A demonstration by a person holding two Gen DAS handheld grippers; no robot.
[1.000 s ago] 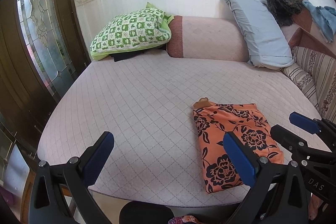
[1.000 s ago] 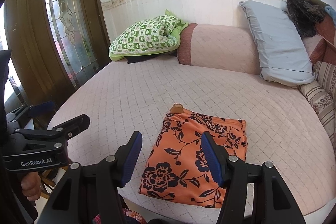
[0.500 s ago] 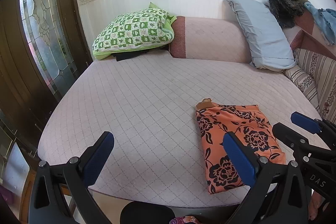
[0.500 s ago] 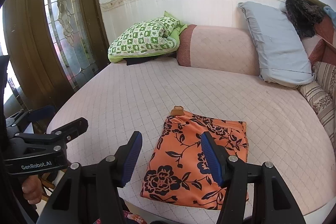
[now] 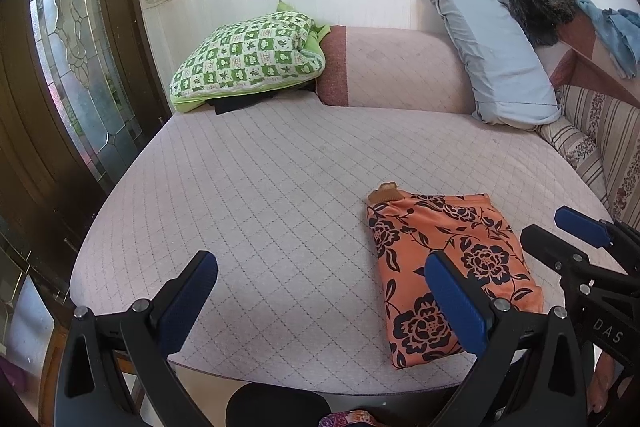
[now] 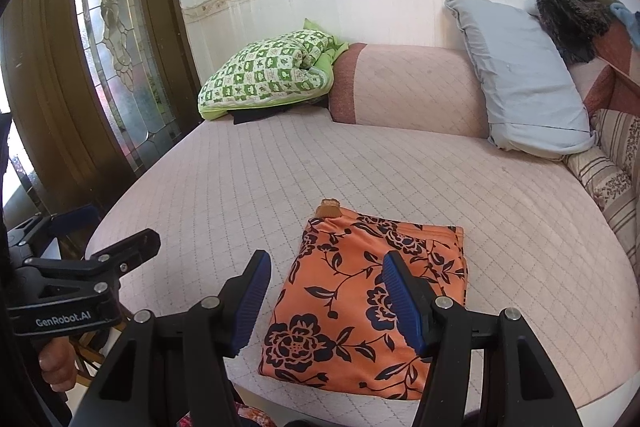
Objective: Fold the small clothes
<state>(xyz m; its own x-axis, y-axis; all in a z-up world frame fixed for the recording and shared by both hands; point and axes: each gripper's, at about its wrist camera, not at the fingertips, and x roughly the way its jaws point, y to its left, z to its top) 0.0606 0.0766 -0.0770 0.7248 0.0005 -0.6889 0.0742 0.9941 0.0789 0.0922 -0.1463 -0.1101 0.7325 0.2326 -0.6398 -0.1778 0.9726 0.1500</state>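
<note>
Nothing has shifted this last second: both our claws, left and right, hang spread and empty while the garment lies folded near the bed's near edge, so it looks done.

Two wrist fisheyes, angled down, sharing the quilted bed.
</note>
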